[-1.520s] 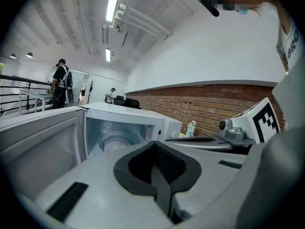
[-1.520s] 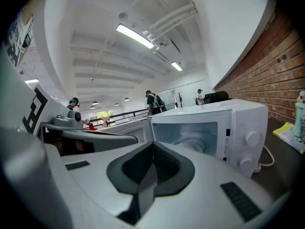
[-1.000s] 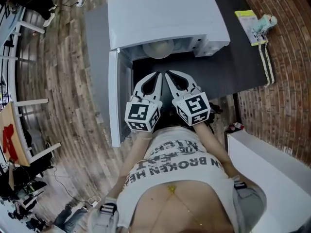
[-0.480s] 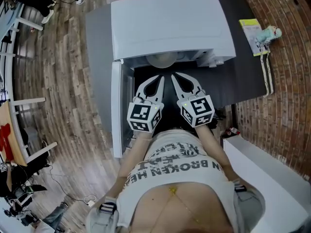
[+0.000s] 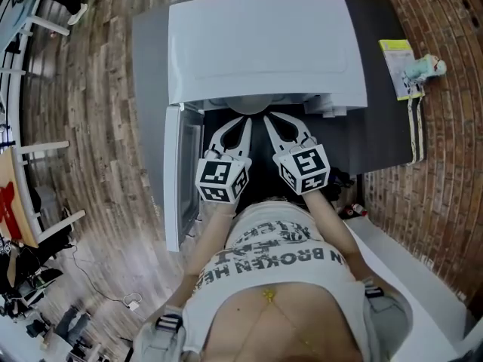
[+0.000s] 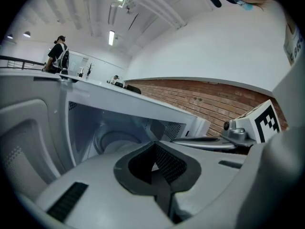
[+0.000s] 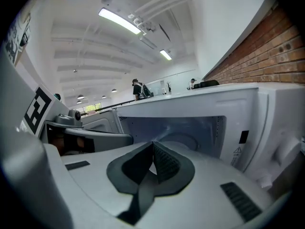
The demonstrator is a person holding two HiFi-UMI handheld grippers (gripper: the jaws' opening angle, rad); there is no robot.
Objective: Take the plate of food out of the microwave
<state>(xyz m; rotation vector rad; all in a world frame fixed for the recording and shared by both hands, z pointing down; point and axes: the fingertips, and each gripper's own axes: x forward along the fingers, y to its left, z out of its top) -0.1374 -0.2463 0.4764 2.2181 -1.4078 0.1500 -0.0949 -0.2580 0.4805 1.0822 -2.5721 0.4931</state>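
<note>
While left tongs (image 5: pixel 246 120) and right tongs (image 5: pixel 266 119) pinch shut empty, the plate (image 5: pixel 251 106) looks pale, round.

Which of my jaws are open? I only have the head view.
Observer: Neither. The left gripper has its jaws together, with nothing between them.
Operator: And the right?
Observer: The right gripper has its jaws together too, and empty.
Operator: Can you see the plate?
Observer: Yes. The right gripper view looks into the open microwave, and a round white plate lies deep inside, apart from both grippers. I cannot tell what is on it.
</note>
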